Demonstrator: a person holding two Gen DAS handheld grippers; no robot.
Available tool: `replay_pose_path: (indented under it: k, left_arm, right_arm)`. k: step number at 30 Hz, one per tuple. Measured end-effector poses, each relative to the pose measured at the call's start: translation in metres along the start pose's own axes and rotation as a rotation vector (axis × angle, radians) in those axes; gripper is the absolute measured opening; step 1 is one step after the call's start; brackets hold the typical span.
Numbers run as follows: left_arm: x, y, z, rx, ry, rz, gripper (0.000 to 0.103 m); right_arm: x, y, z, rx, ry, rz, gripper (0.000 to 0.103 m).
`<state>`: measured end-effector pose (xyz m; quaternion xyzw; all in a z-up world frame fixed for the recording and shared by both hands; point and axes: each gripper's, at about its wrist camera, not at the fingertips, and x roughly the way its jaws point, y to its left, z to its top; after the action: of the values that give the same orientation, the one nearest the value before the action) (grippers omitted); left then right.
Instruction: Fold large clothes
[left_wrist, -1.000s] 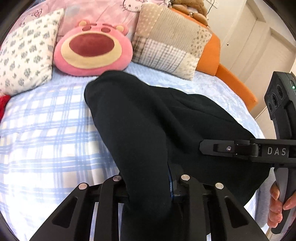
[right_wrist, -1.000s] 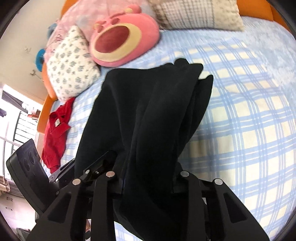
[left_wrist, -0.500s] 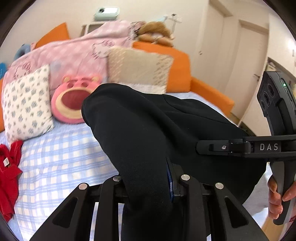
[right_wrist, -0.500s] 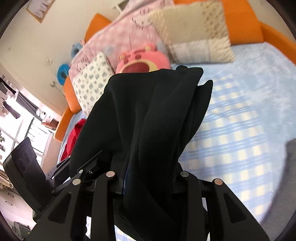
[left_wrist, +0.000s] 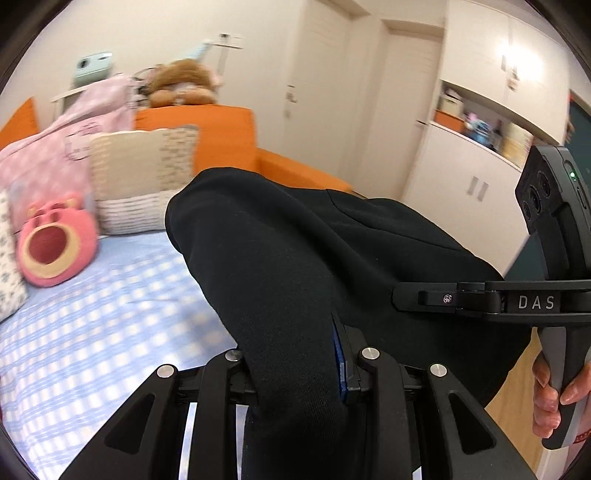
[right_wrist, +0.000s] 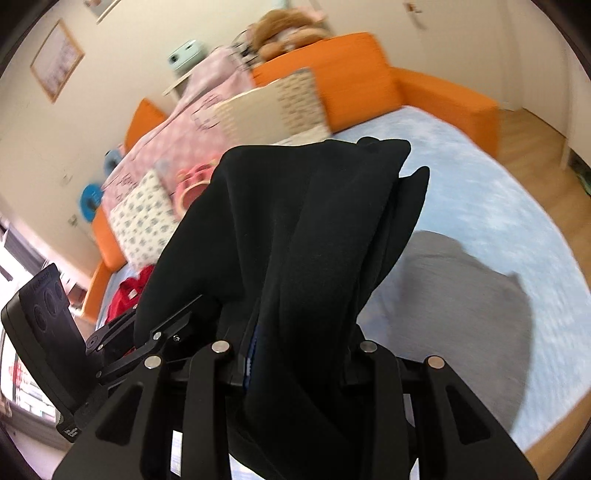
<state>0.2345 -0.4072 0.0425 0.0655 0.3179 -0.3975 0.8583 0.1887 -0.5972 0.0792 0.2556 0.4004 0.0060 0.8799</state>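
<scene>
Both cameras have tipped upward since the earlier frames, so the checked sheet that filled the views has dropped low and the room's walls and doors have come in. Seen from the left wrist, the left gripper (left_wrist: 295, 373) is clamped on a thick fold of the black garment (left_wrist: 295, 258), which bulges up and forward between the fingers and hangs over the near edge of the bed (left_wrist: 92, 332). The right gripper (left_wrist: 417, 297) reaches in from the right side of this view with its fingers buried in the same cloth, and the hand (left_wrist: 554, 391) holding its handle shows at the lower right. A pink bear cushion (left_wrist: 51, 247) and a patchwork pillow (left_wrist: 144, 181) lie far off at the head of the bed. From the right wrist, the right gripper (right_wrist: 295, 365) is likewise closed on the black garment (right_wrist: 295, 240), whose doubled layers rise in a tall bundle off the bed (right_wrist: 461, 192). The left gripper (right_wrist: 147, 336) pinches the cloth just beside it on the left. A grey garment (right_wrist: 472, 295) lies flat near the bed's right edge and a red garment (right_wrist: 127, 295) lies at its left edge. The step in hand looks like carrying the lifted, partly folded piece. Next it probably needs lowering onto a bare part of the bed with both holds kept level, so the layers land flat.
</scene>
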Motion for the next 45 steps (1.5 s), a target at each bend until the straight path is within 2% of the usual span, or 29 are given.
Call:
replay_pose_path:
  k: [5,10,18,22,27,30,33,35,36,38,39,41,45]
  left_arm:
    - [0.035,-0.064,-0.011,0.052,0.031,-0.063,0.031]
    - [0.082,-0.093,-0.025,0.062,0.080,-0.100,0.031]
    - [0.157,-0.103,-0.072,0.040,0.160,-0.141,0.031]
    - [0.177,-0.106,-0.092,0.077,0.153,-0.127,0.032]
    - [0.198,-0.091,-0.108,-0.007,0.185,-0.167,0.036]
    - [0.209,-0.084,-0.127,-0.020,0.184,-0.164,0.042]
    - [0.212,-0.078,-0.138,-0.030,0.179,-0.171,0.046]
    - [0.214,-0.073,-0.139,-0.026,0.187,-0.181,0.050]
    - [0.214,-0.071,-0.138,-0.024,0.193,-0.181,0.056]
    - [0.214,-0.064,-0.139,-0.034,0.210,-0.193,0.067]
    - [0.211,-0.060,-0.139,-0.039,0.216,-0.195,0.074]
    - [0.203,-0.051,-0.139,-0.045,0.223,-0.213,0.075]
    - [0.180,-0.039,-0.124,-0.046,0.188,-0.200,0.073]
  right_arm:
    - [-0.025,-0.066,-0.020,0.085,-0.018,-0.041,0.030]
    - [-0.021,-0.115,-0.034,0.135,-0.003,-0.073,0.030]
    - [0.021,-0.188,-0.068,0.209,0.066,-0.084,0.030]
    - [0.044,-0.227,-0.089,0.266,0.072,-0.048,0.031]
    - [0.054,-0.247,-0.101,0.293,0.067,-0.029,0.036]
    - [0.067,-0.252,-0.112,0.282,0.087,-0.052,0.045]
    - [0.076,-0.263,-0.122,0.318,0.073,-0.022,0.057]
    - [0.078,-0.266,-0.125,0.328,0.063,-0.028,0.070]
    - [0.078,-0.266,-0.126,0.330,0.062,-0.035,0.074]
    - [0.076,-0.268,-0.126,0.338,0.080,-0.050,0.090]
    - [0.074,-0.270,-0.126,0.345,0.098,-0.035,0.091]
    - [0.065,-0.270,-0.124,0.345,0.119,-0.033,0.090]
    - [0.034,-0.261,-0.112,0.263,0.102,-0.145,0.090]
